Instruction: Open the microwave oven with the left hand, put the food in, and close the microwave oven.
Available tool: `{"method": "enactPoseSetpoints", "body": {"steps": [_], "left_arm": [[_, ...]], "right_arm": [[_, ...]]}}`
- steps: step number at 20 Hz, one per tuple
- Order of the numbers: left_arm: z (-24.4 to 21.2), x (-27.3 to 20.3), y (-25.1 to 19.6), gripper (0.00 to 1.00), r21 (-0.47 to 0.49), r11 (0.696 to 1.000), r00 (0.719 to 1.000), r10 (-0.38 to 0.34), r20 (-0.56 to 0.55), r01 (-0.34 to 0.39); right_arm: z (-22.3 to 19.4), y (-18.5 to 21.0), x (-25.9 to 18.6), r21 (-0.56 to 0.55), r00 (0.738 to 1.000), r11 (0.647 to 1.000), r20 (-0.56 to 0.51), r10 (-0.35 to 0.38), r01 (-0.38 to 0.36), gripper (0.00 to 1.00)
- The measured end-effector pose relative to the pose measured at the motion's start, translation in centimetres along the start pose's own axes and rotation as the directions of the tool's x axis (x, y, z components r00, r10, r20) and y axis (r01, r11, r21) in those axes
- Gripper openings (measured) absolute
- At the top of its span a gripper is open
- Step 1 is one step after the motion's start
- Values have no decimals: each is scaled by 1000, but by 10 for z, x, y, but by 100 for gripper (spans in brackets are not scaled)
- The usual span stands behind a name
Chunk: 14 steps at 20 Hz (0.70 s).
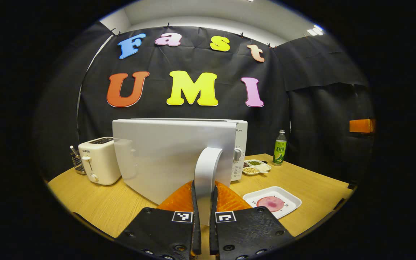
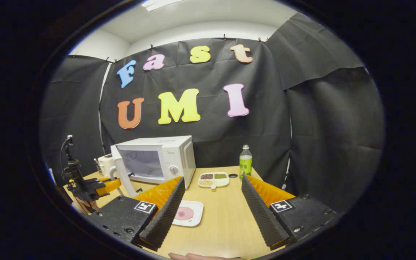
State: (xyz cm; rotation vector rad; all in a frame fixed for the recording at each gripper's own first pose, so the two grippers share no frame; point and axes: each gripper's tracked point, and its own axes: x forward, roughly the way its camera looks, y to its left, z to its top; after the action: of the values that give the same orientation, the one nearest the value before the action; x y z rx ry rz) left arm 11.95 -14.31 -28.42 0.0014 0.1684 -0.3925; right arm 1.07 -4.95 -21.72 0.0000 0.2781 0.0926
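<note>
The left tongs (image 1: 205, 202) pinch the white curved door handle (image 1: 207, 169) mid-frame, the right tongs (image 2: 209, 206) gape wide, and the swinging door could bump the pink food on its white square plate (image 1: 272, 203) lower right.

Desk (image 2: 226, 216): pale wood grain, matt. Microwave door (image 1: 164, 159) and handle (image 1: 206, 169): smooth white plastic, slight sheen. Toaster (image 1: 99, 160): glossy cream plastic. Food tray (image 1: 284, 196): smooth white, looks plastic. Bottle (image 2: 245, 162): clear plastic, glossy label. Right hand-held gripper (image 2: 211, 213) pads (image 2: 164, 213): ribbed, matt.
</note>
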Motion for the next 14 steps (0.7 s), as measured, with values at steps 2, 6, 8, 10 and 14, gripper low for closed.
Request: {"method": "enactPoseSetpoints", "body": {"steps": [2,6,8,10,14], "left_arm": [[-2,-20,15,8,-26,1000,1000,-6,1,6],[-7,-47,40,8,-35,999,999,-31,-4,31],[-7,-52,51,21,-46,997,998,-65,-4,65],[-6,-58,53,38,-62,987,988,-151,6,151],[-7,-80,84,37,-21,982,983,-185,8,186]], "right_arm": [[1,11,-9,-6,1000,1000,5,7,-7,100],[5,37,-20,-26,999,999,15,31,-30,100],[7,49,-23,-44,999,998,15,43,-42,100],[9,60,-25,-66,998,996,22,53,-52,100],[3,73,-24,-84,997,994,1,76,-76,92]]}}
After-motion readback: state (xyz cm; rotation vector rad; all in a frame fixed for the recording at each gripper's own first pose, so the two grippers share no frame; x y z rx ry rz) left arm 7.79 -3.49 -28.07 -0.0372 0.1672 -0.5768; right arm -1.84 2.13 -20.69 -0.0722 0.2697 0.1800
